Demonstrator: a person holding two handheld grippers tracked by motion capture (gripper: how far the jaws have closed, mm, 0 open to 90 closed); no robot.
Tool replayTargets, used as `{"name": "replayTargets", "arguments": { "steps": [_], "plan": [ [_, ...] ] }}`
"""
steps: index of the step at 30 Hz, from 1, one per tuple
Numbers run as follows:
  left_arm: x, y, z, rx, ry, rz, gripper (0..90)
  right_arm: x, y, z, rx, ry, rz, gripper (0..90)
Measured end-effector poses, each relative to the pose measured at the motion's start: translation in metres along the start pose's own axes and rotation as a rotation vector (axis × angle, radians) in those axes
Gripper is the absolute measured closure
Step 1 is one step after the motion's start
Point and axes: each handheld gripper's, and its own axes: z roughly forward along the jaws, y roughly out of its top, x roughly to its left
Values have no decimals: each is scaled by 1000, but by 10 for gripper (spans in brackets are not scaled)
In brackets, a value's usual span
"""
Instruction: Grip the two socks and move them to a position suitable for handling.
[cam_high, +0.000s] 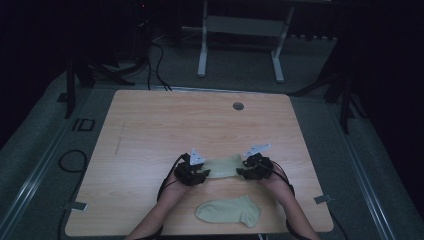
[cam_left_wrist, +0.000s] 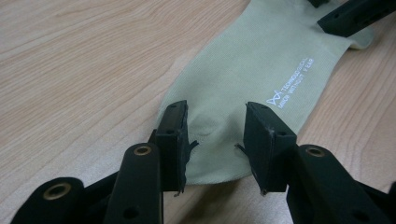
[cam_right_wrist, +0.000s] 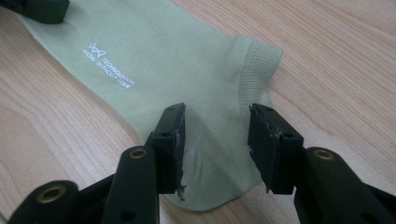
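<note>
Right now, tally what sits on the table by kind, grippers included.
Pale green socks: 2, one stretched flat between the grippers, one nearer the table's front edge
Grippers: 2, the left gripper and the right gripper, both with jaws apart over the sock's ends
Total: 4

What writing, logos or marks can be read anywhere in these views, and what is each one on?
"TECHNOLOGICAL" (partly blurred), under a small white angular logo: first print line on the stretched sock, between the left gripper and right gripper.
Second line, roughly "...WITHOUT FEAR": first word too blurred to read.
"ID", or a mark like it: on the floor left of the table.
Other sock: no print visible.
</note>
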Motion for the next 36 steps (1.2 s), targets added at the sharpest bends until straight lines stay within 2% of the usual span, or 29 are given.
{"name": "replayTargets", "arguments": {
  "steps": [2,4,5,6,8,10,12,15,17,19,22,25,27,30,31,34,36],
  "plan": [
    [0,1,-1,-2,-7,-15,549,0,0,-1,-3,13,3,518],
    [0,3,-5,-8,-17,-59,506,0,1,-3,-8,16,7,514],
    [0,4,-8,-12,-19,-65,488,1,2,-5,-11,21,9,512],
    [0,6,-11,-9,-19,-56,459,2,3,-7,-15,19,8,511],
    [-2,9,-16,-13,-23,-41,456,4,4,-11,-26,34,13,499],
    [-3,11,-22,-23,-42,-39,431,7,5,-14,-32,38,11,481],
    [-4,12,-25,-16,-67,-33,405,10,6,-18,-42,40,9,443],
    [-8,12,-27,10,-73,-12,368,14,6,-21,-45,50,-4,401],
    [-11,12,-30,17,-65,-10,310,18,7,-24,-53,40,-5,349],
    [-12,10,-33,17,-68,-7,260,19,7,-28,-57,58,10,312],
    [-12,7,-38,25,-58,-5,202,20,4,-32,-62,57,14,306],
    [-10,3,-45,27,-57,-16,198,19,-1,-37,-48,98,33,285],
    [-9,1,-48,30,-62,-20,199,19,-2,-39,-56,93,33,285],
    [-12,-2,-57,27,-72,-13,200,18,-9,-52,-109,93,54,290],
    [-14,-3,-58,27,-66,-10,201,18,-9,-53,-109,85,62,291],
    [-17,-4,-61,27,-78,-7,201,15,-10,-58,-126,119,102,328],
    [-18,-6,-62,24,-87,-7,201,18,-11,-61,-133,121,101,386]
  ]
}}
